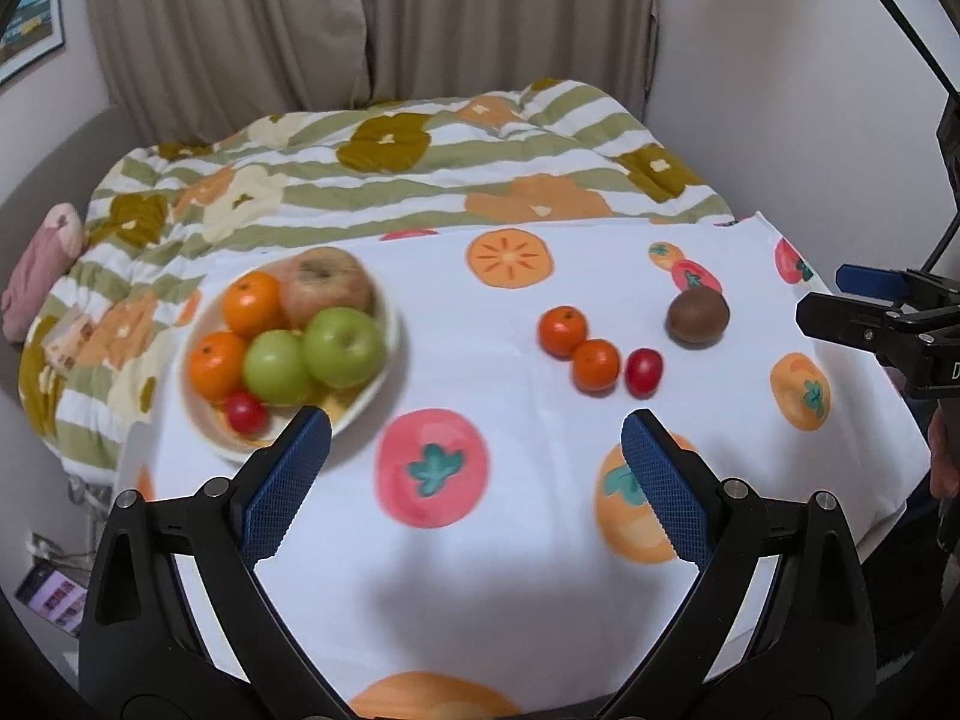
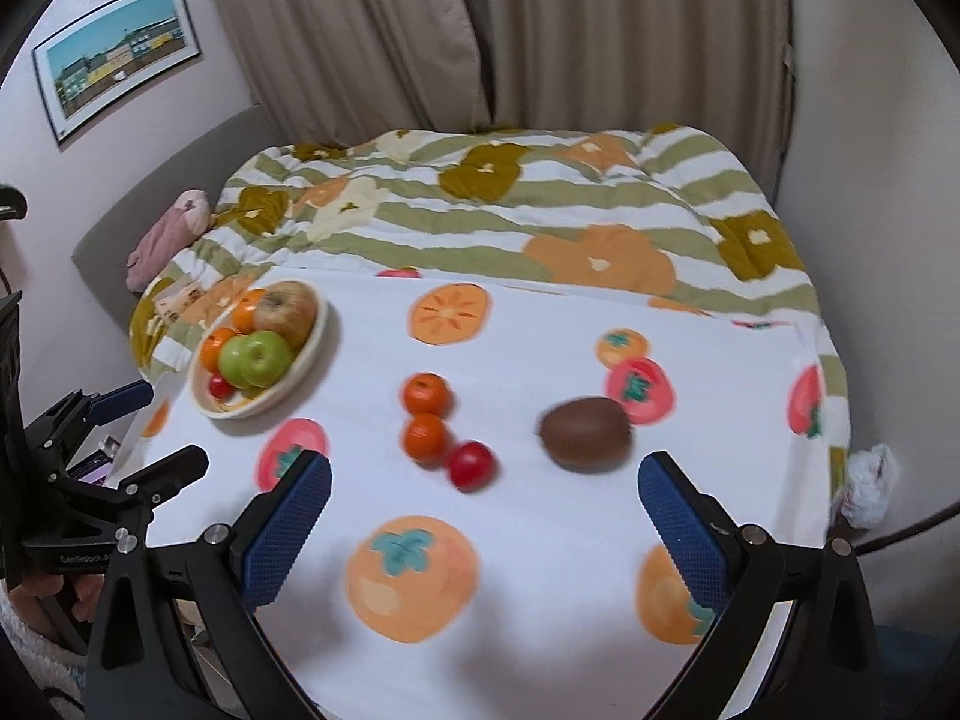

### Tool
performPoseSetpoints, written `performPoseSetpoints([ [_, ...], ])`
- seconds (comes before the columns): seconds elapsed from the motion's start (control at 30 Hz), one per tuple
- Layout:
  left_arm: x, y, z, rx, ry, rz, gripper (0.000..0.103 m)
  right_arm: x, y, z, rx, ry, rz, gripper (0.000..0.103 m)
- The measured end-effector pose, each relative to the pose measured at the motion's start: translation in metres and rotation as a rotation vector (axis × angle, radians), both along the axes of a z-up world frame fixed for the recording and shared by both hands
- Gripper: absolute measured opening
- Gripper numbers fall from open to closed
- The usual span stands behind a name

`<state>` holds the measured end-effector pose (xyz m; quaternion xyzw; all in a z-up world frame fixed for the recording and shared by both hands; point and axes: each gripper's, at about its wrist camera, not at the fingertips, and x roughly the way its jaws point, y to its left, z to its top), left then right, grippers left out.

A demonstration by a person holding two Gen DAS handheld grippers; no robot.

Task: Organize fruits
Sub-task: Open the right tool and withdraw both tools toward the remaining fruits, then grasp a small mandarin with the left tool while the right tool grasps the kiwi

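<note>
A cream bowl (image 1: 384, 384) at the left of the white fruit-print cloth (image 1: 480, 570) holds two green apples (image 1: 343, 347), a russet apple, two oranges and a small red fruit. Loose on the cloth lie two small oranges (image 1: 562, 331), a red cherry tomato (image 1: 644, 371) and a brown kiwi (image 1: 698, 317). My left gripper (image 1: 477, 429) hovers open above the cloth, just right of the bowl. My right gripper (image 2: 485, 474) is open too, low over the cloth, with the tomato (image 2: 472, 465) and kiwi (image 2: 585, 433) just ahead of its fingertips. Nothing is held.
Behind the cloth lies a striped floral quilt (image 1: 420, 180), with curtains and walls beyond. A pink soft toy (image 1: 42, 276) sits at the far left. A crumpled white bag (image 2: 870, 483) hangs off the right edge. A framed picture (image 2: 114, 54) is on the left wall.
</note>
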<state>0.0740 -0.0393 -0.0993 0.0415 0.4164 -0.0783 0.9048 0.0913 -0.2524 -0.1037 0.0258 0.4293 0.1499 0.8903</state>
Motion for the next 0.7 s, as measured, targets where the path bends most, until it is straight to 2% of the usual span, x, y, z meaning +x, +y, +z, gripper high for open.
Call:
performPoseSetpoints([
  [0.3, 0.024, -0.041, -0.025, -0.042, 0.045, 0.019, 0.103, 0.010, -0.034, -0.025, 0.007, 0.035, -0.028, 0.103],
  [0.47, 0.038, -0.059, -0.040, -0.044, 0.071, 0.008, 0.103, 0.023, -0.042, -0.047, 0.024, 0.089, -0.030, 0.103],
  [0.7, 0.060, -0.067, -0.061, -0.039, 0.105, 0.029, 0.092, 0.034, -0.049, -0.061, 0.017, 0.106, -0.027, 0.103],
])
